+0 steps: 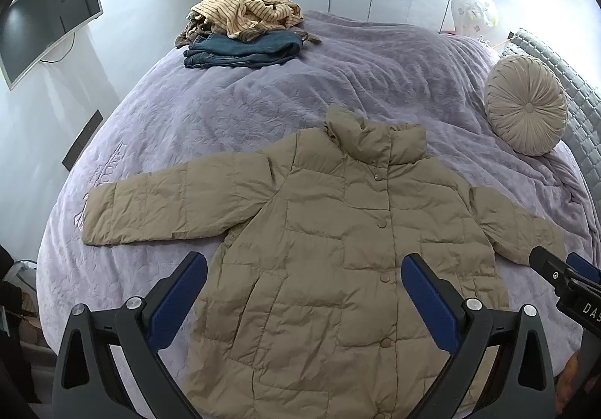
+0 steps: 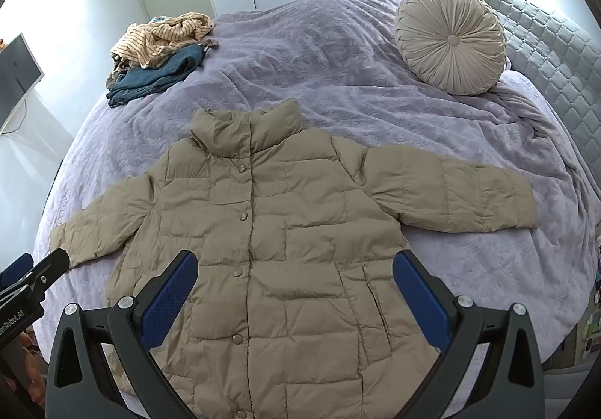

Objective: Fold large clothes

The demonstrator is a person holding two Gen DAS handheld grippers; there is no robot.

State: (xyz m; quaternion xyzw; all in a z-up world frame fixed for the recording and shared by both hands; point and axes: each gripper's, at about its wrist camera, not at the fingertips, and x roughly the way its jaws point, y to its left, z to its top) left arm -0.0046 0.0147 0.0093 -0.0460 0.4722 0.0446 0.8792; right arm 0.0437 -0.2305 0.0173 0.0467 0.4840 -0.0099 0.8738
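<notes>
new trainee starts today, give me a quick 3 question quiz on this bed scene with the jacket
1. True or false: the tan puffer jacket lies front up with both sleeves spread out.
2. What lies on top of the folded jeans? A) a striped garment B) a towel C) a hat
3. Fill in: the left gripper and right gripper are both ____.

Key
1. True
2. A, the striped garment
3. open, holding nothing
</notes>
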